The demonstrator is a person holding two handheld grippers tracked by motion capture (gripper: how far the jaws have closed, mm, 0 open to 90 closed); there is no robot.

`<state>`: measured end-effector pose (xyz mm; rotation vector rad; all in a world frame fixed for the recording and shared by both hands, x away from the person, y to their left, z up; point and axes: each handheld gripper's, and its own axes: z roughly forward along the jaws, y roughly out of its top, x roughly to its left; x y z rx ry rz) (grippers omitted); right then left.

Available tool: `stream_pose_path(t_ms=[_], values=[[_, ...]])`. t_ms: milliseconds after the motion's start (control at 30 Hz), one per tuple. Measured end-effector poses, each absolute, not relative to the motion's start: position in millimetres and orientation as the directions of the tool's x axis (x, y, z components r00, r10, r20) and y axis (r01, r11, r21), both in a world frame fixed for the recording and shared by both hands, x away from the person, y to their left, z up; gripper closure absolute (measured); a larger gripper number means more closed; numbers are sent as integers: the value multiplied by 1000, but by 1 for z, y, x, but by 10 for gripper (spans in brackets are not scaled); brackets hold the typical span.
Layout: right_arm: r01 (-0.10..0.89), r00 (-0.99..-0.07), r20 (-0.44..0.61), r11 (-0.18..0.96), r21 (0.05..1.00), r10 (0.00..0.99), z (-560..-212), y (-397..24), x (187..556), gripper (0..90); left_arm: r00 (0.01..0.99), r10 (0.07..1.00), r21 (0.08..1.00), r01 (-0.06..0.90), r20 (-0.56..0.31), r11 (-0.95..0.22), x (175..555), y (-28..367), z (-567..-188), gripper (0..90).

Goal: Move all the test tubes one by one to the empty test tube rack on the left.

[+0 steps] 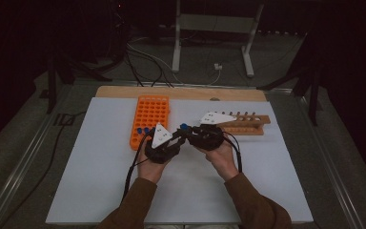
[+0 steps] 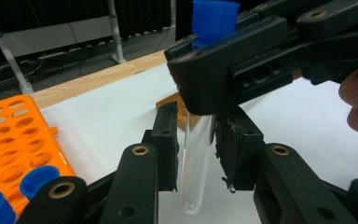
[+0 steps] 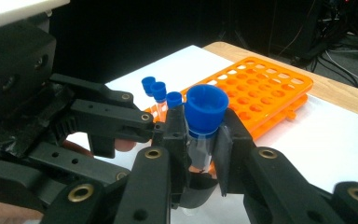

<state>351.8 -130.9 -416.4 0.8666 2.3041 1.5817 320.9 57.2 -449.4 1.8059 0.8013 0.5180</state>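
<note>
Right hand-held gripper point(image 3: 200, 154): black jaws clamped on the upper part of a test tube point(image 2: 196, 158), just under its blue cap point(image 3: 206, 109). Left hand-held gripper point(image 2: 196, 156): jaws flank the tube's lower body, slight gaps visible, pads apparently not pressing. Tube is clear, smooth, round-bottomed, upright above the white desk point(image 1: 100, 181). Orange plastic rack point(image 1: 150, 117) nearby, grid of round holes, several blue-capped tubes. Wooden rack point(image 1: 248, 125) beyond.
</note>
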Motion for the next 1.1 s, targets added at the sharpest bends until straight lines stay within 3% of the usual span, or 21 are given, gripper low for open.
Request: stream_pose_path(t_ms=[300, 500, 667, 767, 1100], values=[[350, -803, 154, 248, 903, 576, -417, -130, 352, 748, 689, 724, 931, 273, -13, -243, 321, 58, -450, 777], [343, -800, 164, 216, 914, 577, -414, -136, 352, 536, 673, 740, 930, 288, -27, -227, 323, 64, -450, 779], [336, -792, 150, 217, 917, 592, -413, -139, 351, 266, 661, 750, 925, 305, -34, -226, 325, 69, -451, 780], [334, -781, 143, 213, 918, 609, -413, -142, 351, 153, 659, 751, 924, 308, -36, -227, 325, 71, -451, 780], [333, -765, 125, 221, 917, 632, -414, -158, 354, 16, 648, 760, 928, 312, -50, -205, 323, 82, -449, 781]])
